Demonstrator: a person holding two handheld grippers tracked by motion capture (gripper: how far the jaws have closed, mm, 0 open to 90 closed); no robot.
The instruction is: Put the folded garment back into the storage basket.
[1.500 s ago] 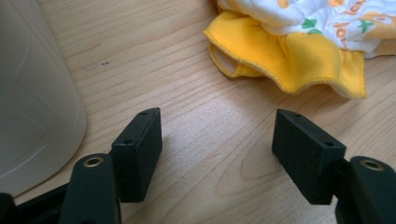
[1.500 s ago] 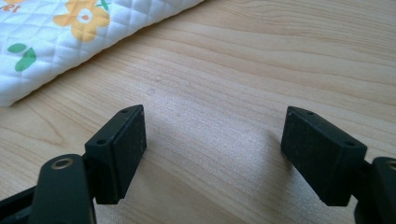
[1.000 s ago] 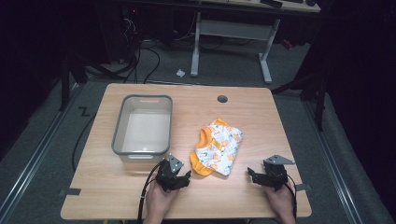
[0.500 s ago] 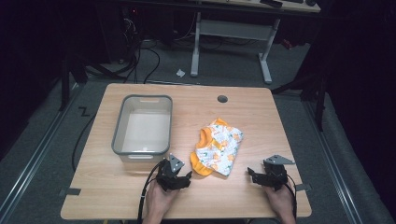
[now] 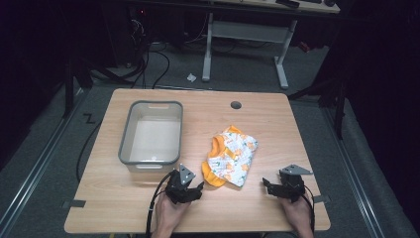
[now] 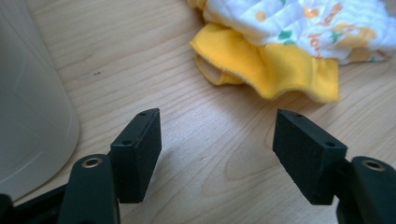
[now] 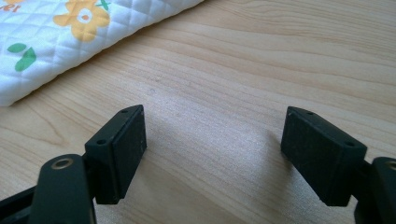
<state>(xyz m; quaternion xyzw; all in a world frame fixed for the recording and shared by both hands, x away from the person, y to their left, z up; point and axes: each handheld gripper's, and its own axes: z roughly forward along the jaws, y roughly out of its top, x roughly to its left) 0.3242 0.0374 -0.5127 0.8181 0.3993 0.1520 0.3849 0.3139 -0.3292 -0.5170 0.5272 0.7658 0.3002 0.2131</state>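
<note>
Table [image 5: 257, 114] holds one grey bin [image 5: 151, 133] and one quilted orange-print garment [image 5: 230, 156]. I hold two grippers: my left gripper [image 5: 198, 187], released after just narrowing slightly, has the garment's yellow hem at one o'clock; my right gripper [image 5: 267, 187], also released, has it at eleven.

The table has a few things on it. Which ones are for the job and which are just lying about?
For the job:
- little printed garment with yellow trim
- left tool, open beside it
- right tool, open

Just lying about:
- grey plastic tub
- scrap of paper on the floor
- far desk
</note>
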